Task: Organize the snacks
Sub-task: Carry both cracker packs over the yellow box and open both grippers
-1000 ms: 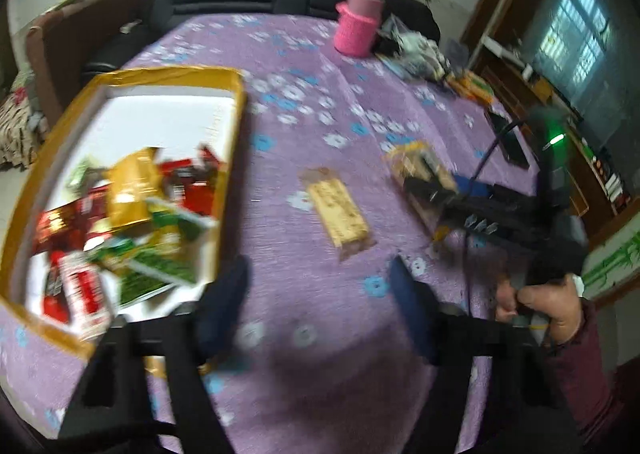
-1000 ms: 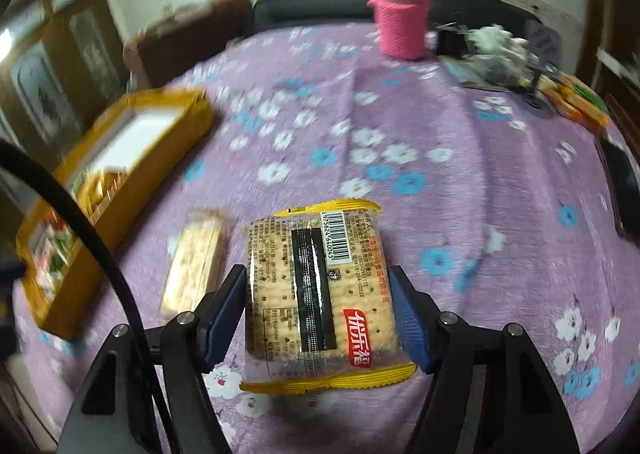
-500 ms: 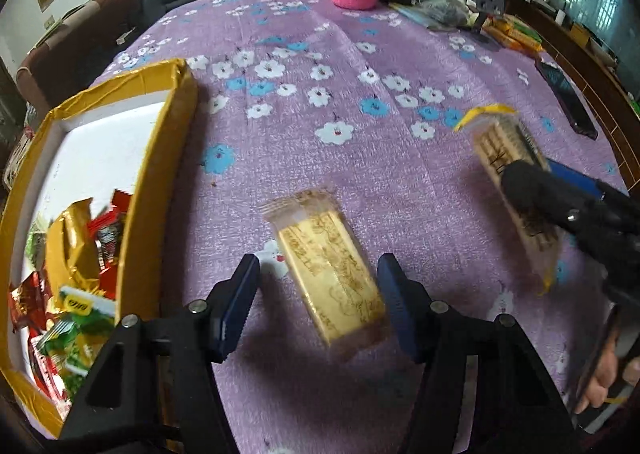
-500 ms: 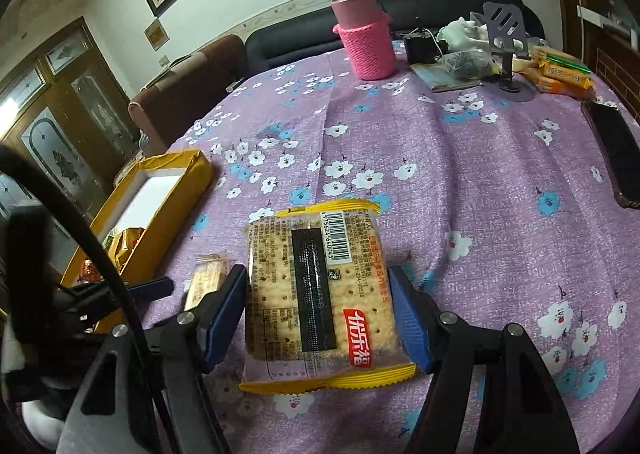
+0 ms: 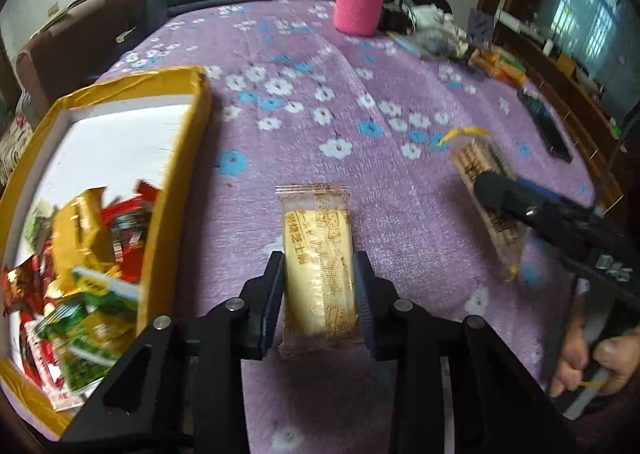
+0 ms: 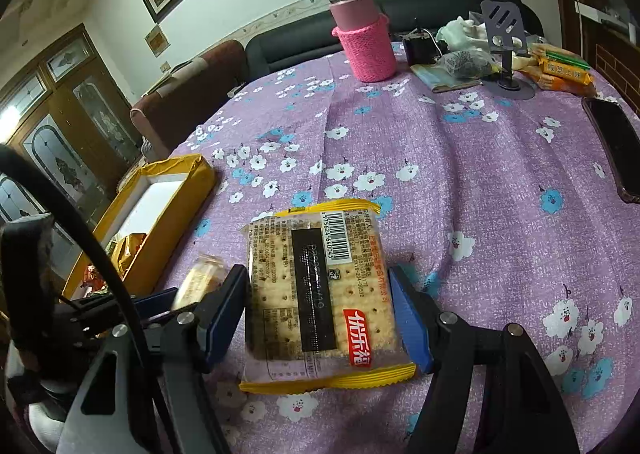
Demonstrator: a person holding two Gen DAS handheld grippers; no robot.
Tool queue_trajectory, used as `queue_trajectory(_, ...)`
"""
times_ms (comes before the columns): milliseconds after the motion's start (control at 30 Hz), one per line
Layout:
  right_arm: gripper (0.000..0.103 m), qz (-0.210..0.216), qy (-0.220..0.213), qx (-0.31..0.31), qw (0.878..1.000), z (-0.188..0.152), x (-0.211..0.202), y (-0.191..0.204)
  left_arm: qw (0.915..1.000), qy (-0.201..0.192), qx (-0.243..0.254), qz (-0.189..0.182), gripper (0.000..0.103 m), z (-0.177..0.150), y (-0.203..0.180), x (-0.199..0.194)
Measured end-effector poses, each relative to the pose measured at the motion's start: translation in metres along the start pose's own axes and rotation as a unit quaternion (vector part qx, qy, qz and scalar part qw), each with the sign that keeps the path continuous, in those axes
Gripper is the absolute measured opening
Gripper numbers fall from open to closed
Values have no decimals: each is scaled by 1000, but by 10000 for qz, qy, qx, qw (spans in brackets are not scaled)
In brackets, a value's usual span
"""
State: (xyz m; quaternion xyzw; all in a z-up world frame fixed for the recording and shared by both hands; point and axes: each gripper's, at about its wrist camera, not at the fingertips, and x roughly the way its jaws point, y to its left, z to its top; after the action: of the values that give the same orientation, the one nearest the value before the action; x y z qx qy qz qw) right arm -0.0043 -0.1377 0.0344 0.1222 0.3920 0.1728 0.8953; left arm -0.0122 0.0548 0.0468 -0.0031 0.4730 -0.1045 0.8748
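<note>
Left wrist view showed left tongs (image 5: pixel 320 286) closing around a pale wrapped biscuit bar (image 5: pixel 318 254) mid-desk; right tongs (image 6: pixel 320 314) gripped a yellow-edged cracker pack (image 6: pixel 316 294). Both remained outside the half-filled yellow cardboard box (image 5: pixel 176 181) at the desk's left edge.

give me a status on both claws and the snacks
Left claw closing around the small biscuit bar. Right claw shut on the cracker pack. Yellow box at left, path clear.
</note>
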Motion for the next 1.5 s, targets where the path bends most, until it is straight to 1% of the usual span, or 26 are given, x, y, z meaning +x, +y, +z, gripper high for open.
queue_trajectory(100,69,89,-96,31,9999,-1,-3,0,9995,-202,-218,-126,36,1,18,-26)
queue_trajectory(200,69,201,-230,109,9995,0,-8,5,9977,-474,-472,-84,36,3,48,-56)
queue_trajectory(267,69,225,-282,139,9993,1,-12,12,9956,-631,-694,24,36,5,75,-75)
queue_trajectory(400,69,549,-214,-12,9983,6,-16,49,9895,-882,-1023,506,36,11,127,-100)
queue_trajectory(500,69,797,-58,-285,9964,17,-9,89,9865,-896,-1203,665,36,17,157,-104)
queue_trajectory(600,69,1043,230,-572,9926,29,9,134,9839,-775,-1439,728,36,23,186,-95)
queue_trajectory(667,69,1120,406,-709,9903,34,25,158,9826,-659,-1569,740,36,28,200,-83)
queue_trajectory(733,69,1046,554,-915,9887,37,45,183,9813,-560,-1695,724,36,33,213,-69)
queue_trajectory(867,69,857,799,-1193,9859,39,82,215,9791,-444,-1891,595,36,35,230,-52)
queue_trajectory(933,69,754,919,-1316,9841,40,102,226,9787,-404,-1928,581,36,36,234,-46)
queue_trajectory(1033,69,614,993,-1404,9832,38,120,233,9776,-330,-2013,515,36,34,241,-37)
queue_trajectory(1167,69,539,1080,-1409,9826,35,132,238,9772,-233,-2025,600,36,32,244,-29)
queue_trajectory(1267,69,478,1127,-1434,9821,30,138,241,9775,-194,-1968,732,37,30,244,-25)
queue_trajectory(1333,69,457,1129,-1433,9822,30,142,242,9773,-204,-1968,752,40,29,244,-25)
queue_trajectory(1367,69,458,1112,-1440,9822,30,143,242,9771,-209,-1983,747,47,28,244,-25)
queue_trajectory(1400,69,446,1105,-1440,9824,31,143,242,9766,-227,-2007,744,57,28,244,-26)
queue_trajectory(1467,69,469,1085,-1378,9834,31,142,241,9759,-316,-2026,750,66,27,243,-32)
queue_trajectory(1500,69,496,1059,-1327,9842,32,141,240,9759,-362,-2012,760,67,27,242,-35)
